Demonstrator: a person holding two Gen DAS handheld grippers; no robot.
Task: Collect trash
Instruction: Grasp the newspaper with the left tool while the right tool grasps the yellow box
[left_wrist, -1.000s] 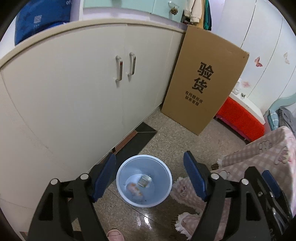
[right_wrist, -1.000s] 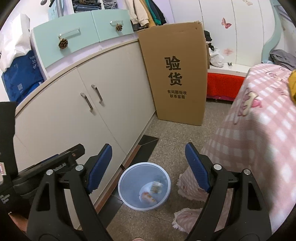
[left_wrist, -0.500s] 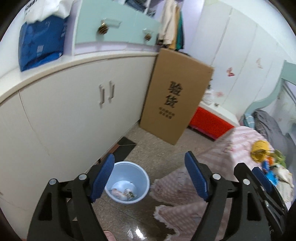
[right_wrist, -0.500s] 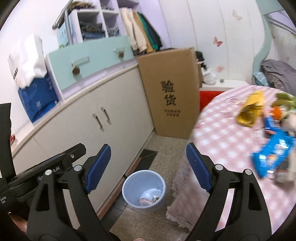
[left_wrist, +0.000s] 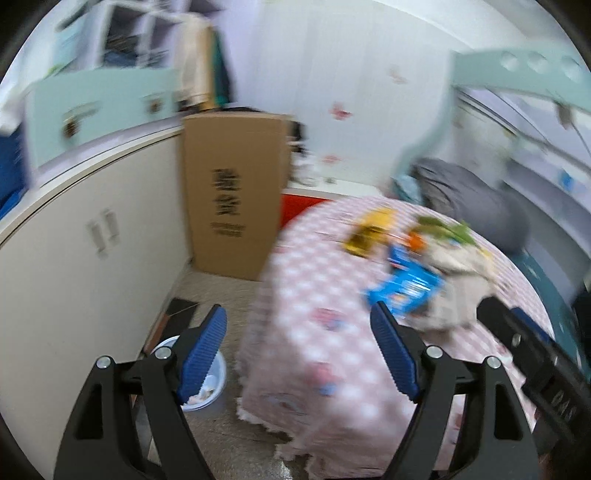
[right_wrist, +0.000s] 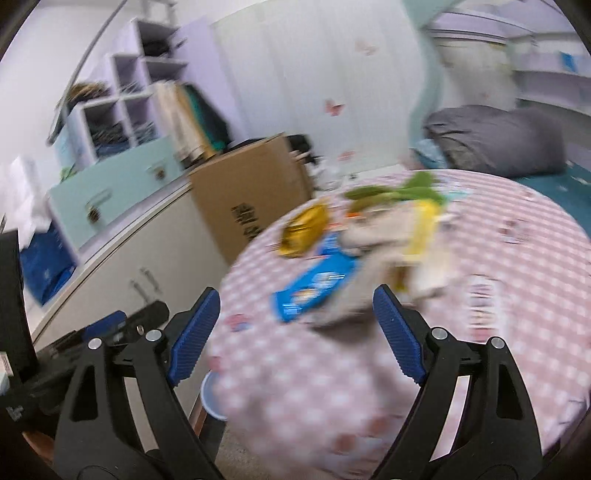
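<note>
Right wrist view: blurred heap of wrappers (right_wrist: 332, 269) lying on the pink checked tablecloth (right_wrist: 369, 369), blue packet (right_wrist: 314, 291) nearest, yellow bag (right_wrist: 304, 230) beyond. Right gripper (right_wrist: 297, 332) spread wide, gripping nothing. Left gripper (left_wrist: 299, 354) likewise released and empty. Blue bin (left_wrist: 210, 387) down on the floor beside the table, scraps inside. Cardboard box (left_wrist: 232, 195) leaning against the cabinet (left_wrist: 74, 266).

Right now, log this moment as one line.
left gripper: open, empty | right gripper: open, empty | wrappers: on table | bin: on floor, holds trash
</note>
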